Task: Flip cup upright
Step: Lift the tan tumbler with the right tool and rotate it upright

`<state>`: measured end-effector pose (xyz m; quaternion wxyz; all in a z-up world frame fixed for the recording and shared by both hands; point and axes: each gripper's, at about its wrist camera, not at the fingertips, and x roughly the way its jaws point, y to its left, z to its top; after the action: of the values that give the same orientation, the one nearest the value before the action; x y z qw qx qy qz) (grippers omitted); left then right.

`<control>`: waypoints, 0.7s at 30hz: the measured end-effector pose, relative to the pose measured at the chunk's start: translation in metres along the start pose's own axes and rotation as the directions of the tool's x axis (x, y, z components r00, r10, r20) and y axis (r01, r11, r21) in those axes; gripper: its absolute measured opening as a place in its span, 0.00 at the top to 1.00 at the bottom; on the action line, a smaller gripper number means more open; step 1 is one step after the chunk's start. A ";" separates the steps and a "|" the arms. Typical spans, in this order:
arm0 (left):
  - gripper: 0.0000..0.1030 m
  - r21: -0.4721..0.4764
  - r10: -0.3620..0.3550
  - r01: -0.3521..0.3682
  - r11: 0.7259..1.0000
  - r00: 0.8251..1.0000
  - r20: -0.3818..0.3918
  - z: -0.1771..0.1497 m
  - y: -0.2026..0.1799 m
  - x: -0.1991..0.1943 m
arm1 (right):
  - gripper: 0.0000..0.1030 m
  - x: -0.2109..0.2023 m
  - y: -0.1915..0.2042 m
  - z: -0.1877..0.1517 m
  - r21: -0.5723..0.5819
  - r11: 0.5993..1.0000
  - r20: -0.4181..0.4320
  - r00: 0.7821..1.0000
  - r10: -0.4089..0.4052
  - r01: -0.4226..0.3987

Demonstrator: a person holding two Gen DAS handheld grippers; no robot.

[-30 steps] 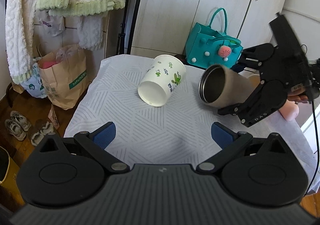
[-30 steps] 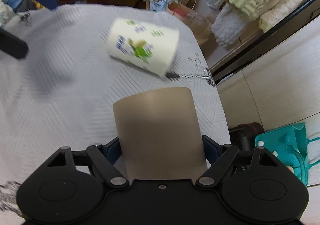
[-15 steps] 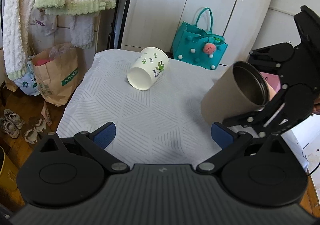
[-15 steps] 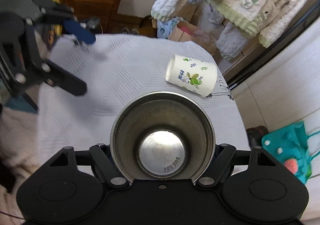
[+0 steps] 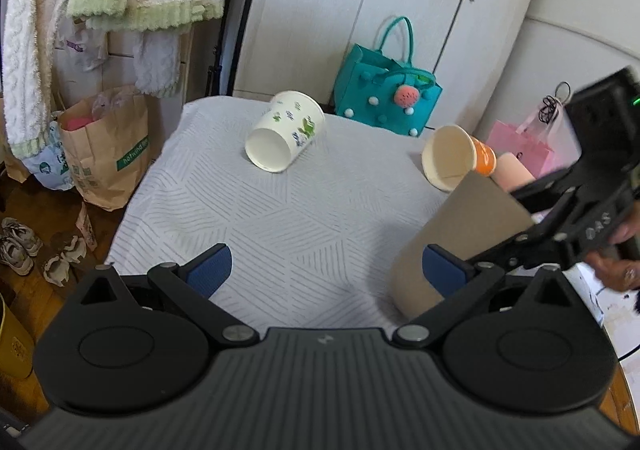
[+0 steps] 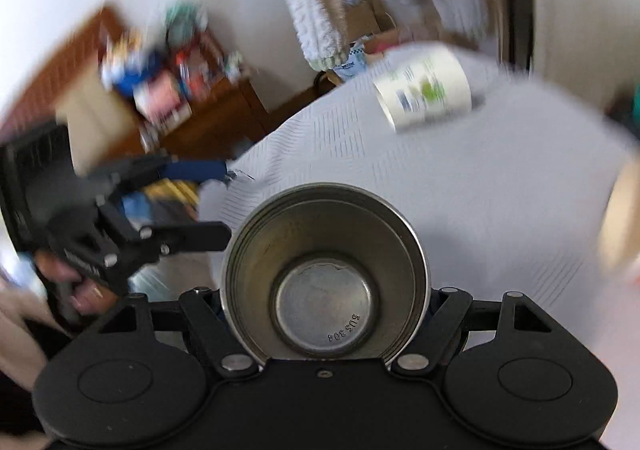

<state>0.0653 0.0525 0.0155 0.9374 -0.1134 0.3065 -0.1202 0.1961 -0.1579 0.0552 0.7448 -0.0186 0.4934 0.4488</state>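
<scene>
A tan steel-lined cup (image 5: 456, 242) stands tilted with its base on or just above the white cloth at the right; its open steel inside (image 6: 324, 290) faces the right wrist camera. My right gripper (image 6: 324, 310) is shut on its sides and also shows in the left wrist view (image 5: 560, 226). My left gripper (image 5: 324, 270) is open and empty, low over the near part of the table. A white printed paper cup (image 5: 284, 137) lies on its side at the far middle, and shows blurred in the right wrist view (image 6: 424, 91).
An orange and cream paper cup (image 5: 456, 161) lies on its side at the far right, with a pink cup (image 5: 514, 173) behind it. A teal bag (image 5: 386, 97) stands behind the table (image 5: 256, 226). A paper bag (image 5: 104, 149) and shoes are on the floor at left.
My right gripper has turned the tan cup from lying sideways to mouth up and brought it down toward the cloth at the right. My left gripper stayed open.
</scene>
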 end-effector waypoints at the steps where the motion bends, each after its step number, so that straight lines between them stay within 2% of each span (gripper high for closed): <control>1: 0.00 -0.003 -0.007 0.007 1.000 1.000 -0.003 0.000 -0.001 0.002 | 0.21 0.003 -0.007 -0.005 0.040 0.999 0.009 1.000 0.022 -0.022; 3: 0.00 -0.011 -0.019 0.019 1.000 1.000 -0.011 0.002 -0.003 0.006 | 0.21 0.003 -0.019 -0.012 0.091 0.993 0.047 0.997 0.069 -0.073; 5: 0.00 -0.011 -0.037 0.037 0.999 0.999 -0.014 0.004 -0.007 0.011 | 0.21 0.003 -0.026 -0.015 0.109 0.990 0.058 0.995 0.083 -0.088; 14: 0.00 -0.059 -0.118 0.118 0.991 0.993 0.006 0.027 -0.017 0.033 | 0.21 -0.004 -0.036 -0.017 0.126 0.988 0.114 0.991 0.074 -0.088; 21: 0.00 -0.095 -0.230 0.231 0.968 0.973 0.023 0.033 -0.011 0.045 | 0.21 -0.004 -0.029 -0.015 0.059 0.998 0.208 0.978 -0.018 0.006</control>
<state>0.1185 0.0332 0.0204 0.9124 -0.1944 0.2910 -0.2124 0.2049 -0.1848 0.0386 0.7955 0.0471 0.4252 0.4292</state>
